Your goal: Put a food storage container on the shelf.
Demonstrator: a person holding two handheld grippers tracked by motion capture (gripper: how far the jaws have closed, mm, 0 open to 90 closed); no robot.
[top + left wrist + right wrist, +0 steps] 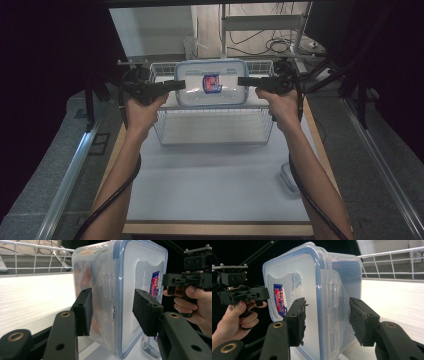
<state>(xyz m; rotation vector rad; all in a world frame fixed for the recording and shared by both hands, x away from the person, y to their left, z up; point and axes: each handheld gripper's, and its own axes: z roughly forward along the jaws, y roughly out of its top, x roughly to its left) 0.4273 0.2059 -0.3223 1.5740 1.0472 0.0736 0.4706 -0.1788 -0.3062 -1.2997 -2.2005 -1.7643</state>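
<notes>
Clearly the container (211,83), a clear lidded plastic box with a blue seal, is the anchor of this moment: it is held up on edge, lid toward the person, above the far part of the white wire basket (215,131) on the counter (210,185).

At the container's left end, the left gripper (180,85) reaches in level, its jaws part-way closed across the side latch. In the left gripper view the left gripper (112,312) has one pad on the body side and one on the lid side; both seem to press the plastic, though the lid-side contact is hard to confirm.

At the container's right end, the right gripper (243,81) mirrors this. From its own camera, the right gripper (327,320) straddles the rim and latch the same way, jaws half closed on it.

Holding both ends probably keeps the wide box steady and lets it be lowered into the basket without tipping.

The high view shows the basket below the container and a second clear container (290,179) lying near the counter's right edge, well apart. The gripper views instead show the latch detail (108,287) and orange contents (86,277) inside.
</notes>
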